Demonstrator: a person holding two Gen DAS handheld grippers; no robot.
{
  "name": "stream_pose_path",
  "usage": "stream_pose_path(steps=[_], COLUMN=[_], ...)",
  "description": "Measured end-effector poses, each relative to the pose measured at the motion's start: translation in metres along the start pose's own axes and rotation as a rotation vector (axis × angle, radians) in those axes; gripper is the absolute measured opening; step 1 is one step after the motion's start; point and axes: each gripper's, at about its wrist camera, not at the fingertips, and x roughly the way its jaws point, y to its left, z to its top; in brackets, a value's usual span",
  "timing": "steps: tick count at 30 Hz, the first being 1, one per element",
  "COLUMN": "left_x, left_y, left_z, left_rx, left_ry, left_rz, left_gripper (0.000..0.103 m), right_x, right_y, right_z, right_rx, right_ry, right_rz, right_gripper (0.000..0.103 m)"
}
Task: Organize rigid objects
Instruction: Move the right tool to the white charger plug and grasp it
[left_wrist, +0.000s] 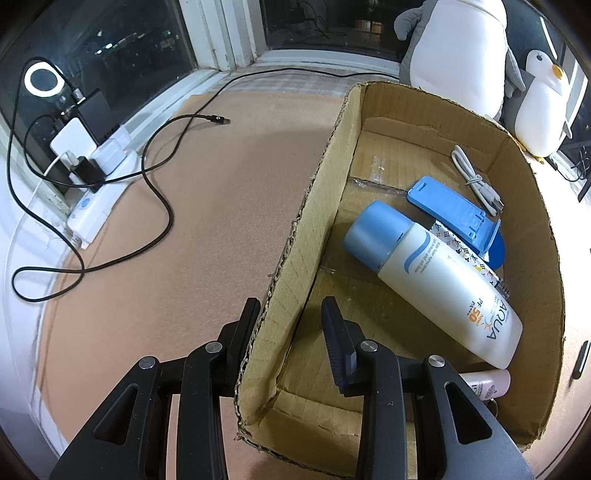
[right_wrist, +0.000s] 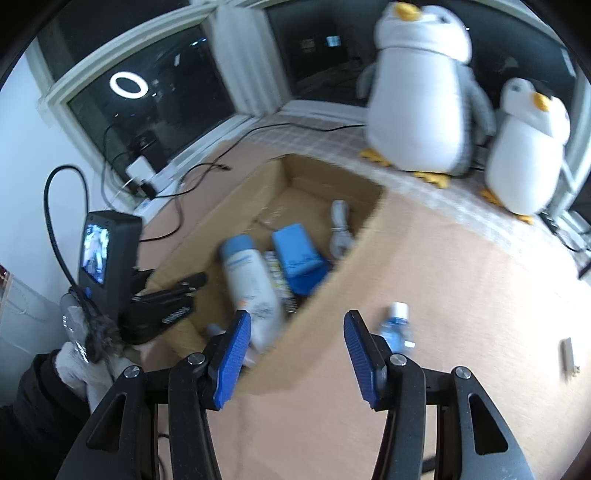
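Note:
A cardboard box (left_wrist: 325, 177) sits on the brown mat and shows in the right wrist view (right_wrist: 369, 236) too. Inside lie a white sunscreen bottle with a blue cap (left_wrist: 436, 280), a blue plastic holder (left_wrist: 458, 218), a coiled white cable (left_wrist: 476, 181), a patterned packet (left_wrist: 469, 258) and a small pink bottle (left_wrist: 484, 384). My left gripper (left_wrist: 291, 314) is open, its fingers either side of the box's left wall. My right gripper (right_wrist: 295, 328) is open and empty above the box's near right wall. A small clear bottle with a white cap (right_wrist: 397, 328) lies on the mat right of the box.
Two plush penguins (right_wrist: 417, 92) stand behind the box by the window. A power strip with chargers (left_wrist: 99, 173) and a black cable (left_wrist: 155, 192) lie at the left. A small flat item (right_wrist: 569, 354) lies on the mat at the right.

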Motion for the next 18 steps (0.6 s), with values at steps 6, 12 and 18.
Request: stream_pose_path(steps=[6, 12, 18], left_x=[0.000, 0.000, 0.000], left_y=[-0.001, -0.004, -0.006], left_z=[0.000, 0.000, 0.000], left_rx=[0.008, 0.013, 0.014], left_ry=[0.002, 0.004, 0.004], left_rz=[0.017, 0.035, 0.046], left_gripper=[0.034, 0.035, 0.035], right_x=[-0.027, -0.049, -0.066], right_y=[-0.058, -0.129, -0.190], right_z=[-0.017, -0.041, -0.062], right_rx=[0.079, 0.179, 0.225], right_ry=[-0.030, -0.041, -0.044], right_rz=[-0.076, -0.175, -0.281], right_gripper=[0.052, 0.052, 0.052])
